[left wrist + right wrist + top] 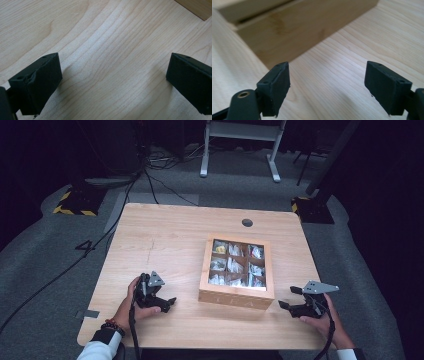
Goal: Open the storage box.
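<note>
A dark room with grey carpet surrounds a pale wooden desk [165, 250], which has a round cable hole [247, 222] near its far edge and, beyond it on the floor, the white legs of another frame [240, 145] and trailing black cables [150, 180]. On the right half of the desk sits a shallow wooden box [236, 297] with a clear lid, its slightly longer axis running from the person's side toward the far edge, turned a little clockwise, and its plain front wall facing the person. Inside, dividers make a three-by-three grid of compartments holding small wrapped packets, one at the far left showing yellow. The left tool [167, 304] rests low on the desk to the left of the box, held in the left hand [131, 306], and points right toward the box; in the left gripper view [113, 82] its jaws stand wide apart over bare wood, a corner of the box at the upper right. The right tool [290, 297], held in the right hand [325, 322], lies near the box's right front corner and points left at it; in the right gripper view [327, 87] its jaws are likewise spread, empty, with the box's side wall [294, 30] close ahead.
</note>
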The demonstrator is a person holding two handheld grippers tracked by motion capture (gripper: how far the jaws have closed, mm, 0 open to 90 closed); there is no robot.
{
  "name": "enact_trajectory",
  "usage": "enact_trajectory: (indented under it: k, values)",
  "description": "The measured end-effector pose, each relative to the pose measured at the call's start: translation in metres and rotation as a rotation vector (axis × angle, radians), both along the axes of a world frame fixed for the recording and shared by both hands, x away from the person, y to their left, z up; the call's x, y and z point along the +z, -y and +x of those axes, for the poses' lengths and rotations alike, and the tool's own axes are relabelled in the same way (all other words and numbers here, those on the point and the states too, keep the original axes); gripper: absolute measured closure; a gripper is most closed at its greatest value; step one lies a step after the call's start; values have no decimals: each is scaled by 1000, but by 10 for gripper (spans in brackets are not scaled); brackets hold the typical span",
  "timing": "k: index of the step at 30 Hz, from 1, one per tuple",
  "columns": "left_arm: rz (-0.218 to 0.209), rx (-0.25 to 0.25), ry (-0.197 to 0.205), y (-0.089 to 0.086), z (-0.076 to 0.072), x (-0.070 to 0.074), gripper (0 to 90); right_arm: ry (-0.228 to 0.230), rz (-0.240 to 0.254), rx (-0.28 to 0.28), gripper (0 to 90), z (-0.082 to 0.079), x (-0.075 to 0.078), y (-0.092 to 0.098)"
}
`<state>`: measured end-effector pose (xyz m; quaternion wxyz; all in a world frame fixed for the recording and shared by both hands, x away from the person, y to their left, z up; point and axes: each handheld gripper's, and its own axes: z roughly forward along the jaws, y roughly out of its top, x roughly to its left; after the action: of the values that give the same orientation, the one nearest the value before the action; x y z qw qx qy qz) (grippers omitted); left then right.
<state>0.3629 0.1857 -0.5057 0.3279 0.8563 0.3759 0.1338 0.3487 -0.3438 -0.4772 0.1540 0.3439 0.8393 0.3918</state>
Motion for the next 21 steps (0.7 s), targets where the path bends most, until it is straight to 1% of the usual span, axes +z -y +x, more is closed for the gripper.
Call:
enact_trajectory:
  k: [3, 5, 10, 14, 15, 21]
  values:
    - [0, 0, 1, 0, 0, 0, 4, 12, -7, 10, 250, -3, 6, -5]
    - [0, 0, 1, 0, 0, 0, 5, 17, 14, 22, 262, -5, 10, -7]
    - [0, -2, 1, 0, 0, 0, 5, 30, 46, 49, 285, -9, 19, -12]
    - [0, -2, 1, 0, 0, 0, 5, 42, 37, 57, 291, -11, 22, -16]
    - [-1, -1, 1, 0, 0, 0, 5, 46, 38, 66, 291, -12, 24, -19]
    - [0, -2, 1, 0, 0, 0, 5, 54, 34, 68, 291, -13, 25, -23]
